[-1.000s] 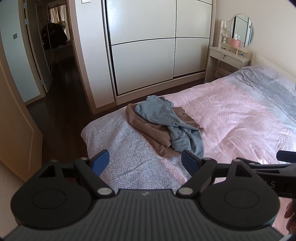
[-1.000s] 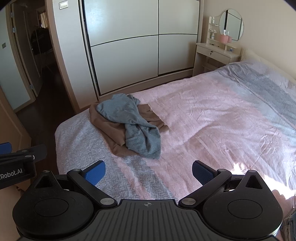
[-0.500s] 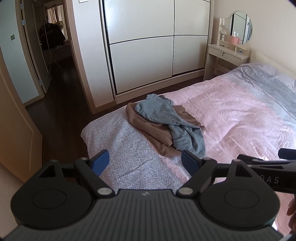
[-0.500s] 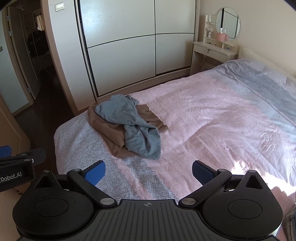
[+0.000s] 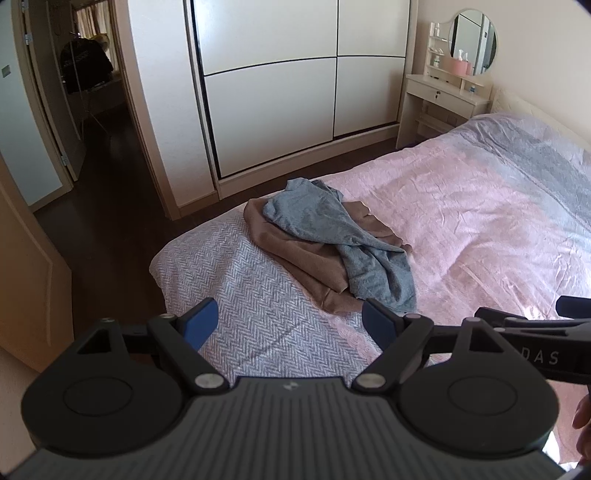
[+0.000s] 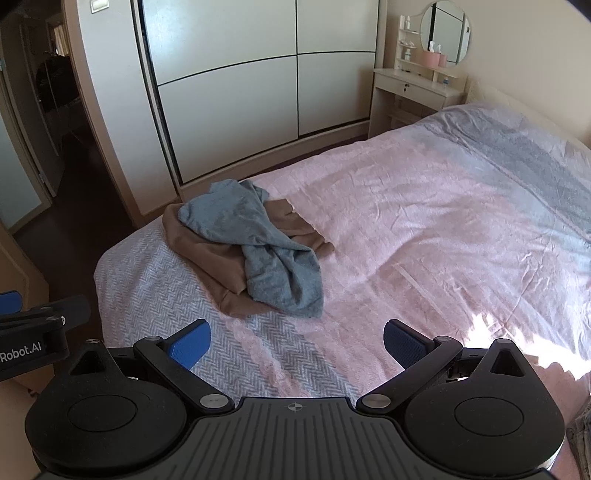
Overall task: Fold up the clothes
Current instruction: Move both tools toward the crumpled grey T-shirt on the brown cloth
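Left claw (image 5: pixel 290 325) wide open, holds nothing, blue pads (image 5: pixel 201 323) spread apart, hovering above the near foot corner of the bed (image 5: pixel 480 206). Right claw (image 6: pixel 295 341) also wide open and empty, blue pads (image 6: pixel 400 341) well apart, held over the bed's near edge. Each claw shows in the other's view: right one at the right edge of the left wrist view, left one at the left edge of the right wrist view. A bit of a person's hand (image 5: pixel 583 415) shows at the far right of the left wrist view.

Ahead of both claws, apart from them: 2 garments in a crumpled heap near the foot end of the bed, toward the far side edge. Grey-blue garment (image 5: pixel 332 229) lies on top, twisted, its lower end trailing toward the claws. Brown garment (image 5: pixel 306 258) underneath, sticking out on both sides of the grey one. Neither is folded. The heap straddles the line where the grey herringbone strip (image 5: pixel 240 288) at the foot meets the pink bedspread (image 6: pixel 424 221).

Rest of the pink spread is wrinkled, with a grey band (image 6: pixel 517 155) near the head end. Sun patch (image 6: pixel 517 332) on the near edge by the right claw.

Beyond the bed: white sliding wardrobe (image 5: pixel 277 92), small dressing table (image 6: pixel 413 92) with round mirror (image 6: pixel 445 31) at the head corner, dark floor (image 5: pixel 110 221), open doorway (image 5: pixel 85 74) on the left.
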{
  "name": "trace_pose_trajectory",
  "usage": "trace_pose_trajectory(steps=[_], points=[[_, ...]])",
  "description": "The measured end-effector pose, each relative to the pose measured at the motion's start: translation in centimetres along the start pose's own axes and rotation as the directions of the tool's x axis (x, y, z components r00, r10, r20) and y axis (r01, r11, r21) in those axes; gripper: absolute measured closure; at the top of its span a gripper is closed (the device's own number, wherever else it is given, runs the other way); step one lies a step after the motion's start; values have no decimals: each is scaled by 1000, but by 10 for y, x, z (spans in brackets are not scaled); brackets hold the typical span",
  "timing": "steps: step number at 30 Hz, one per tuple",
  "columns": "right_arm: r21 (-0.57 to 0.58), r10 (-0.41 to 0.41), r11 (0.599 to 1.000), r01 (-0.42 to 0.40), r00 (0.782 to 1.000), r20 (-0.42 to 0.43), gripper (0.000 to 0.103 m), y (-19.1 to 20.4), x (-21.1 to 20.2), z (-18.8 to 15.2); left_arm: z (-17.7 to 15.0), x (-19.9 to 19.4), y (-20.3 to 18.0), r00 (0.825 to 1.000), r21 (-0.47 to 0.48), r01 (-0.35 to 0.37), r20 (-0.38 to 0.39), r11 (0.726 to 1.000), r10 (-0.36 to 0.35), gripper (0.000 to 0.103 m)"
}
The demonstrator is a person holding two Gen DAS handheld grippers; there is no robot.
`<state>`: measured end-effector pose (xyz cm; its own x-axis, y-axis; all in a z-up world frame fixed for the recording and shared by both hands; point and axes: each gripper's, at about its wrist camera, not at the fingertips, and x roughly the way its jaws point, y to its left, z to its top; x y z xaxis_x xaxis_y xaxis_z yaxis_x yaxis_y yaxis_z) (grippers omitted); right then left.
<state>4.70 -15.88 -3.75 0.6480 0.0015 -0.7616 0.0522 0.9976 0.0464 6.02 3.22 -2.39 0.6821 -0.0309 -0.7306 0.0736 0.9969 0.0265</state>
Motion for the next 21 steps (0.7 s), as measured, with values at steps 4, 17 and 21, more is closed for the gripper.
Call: trace_pose_trajectory(steps=[4, 17, 21], points=[[25, -17, 1000, 17, 1000, -22, 1, 8, 23, 12, 14, 26, 12, 999, 14, 18, -30, 1000, -17, 21], [116, -19, 993, 30, 995, -94, 1, 32, 109, 52, 75, 128, 51, 991, 96, 51, -128, 994, -39, 21], [147, -22, 988, 41, 991, -131, 1, 34, 131, 62, 89, 157, 57, 984, 118, 77, -167, 990, -56, 21]])
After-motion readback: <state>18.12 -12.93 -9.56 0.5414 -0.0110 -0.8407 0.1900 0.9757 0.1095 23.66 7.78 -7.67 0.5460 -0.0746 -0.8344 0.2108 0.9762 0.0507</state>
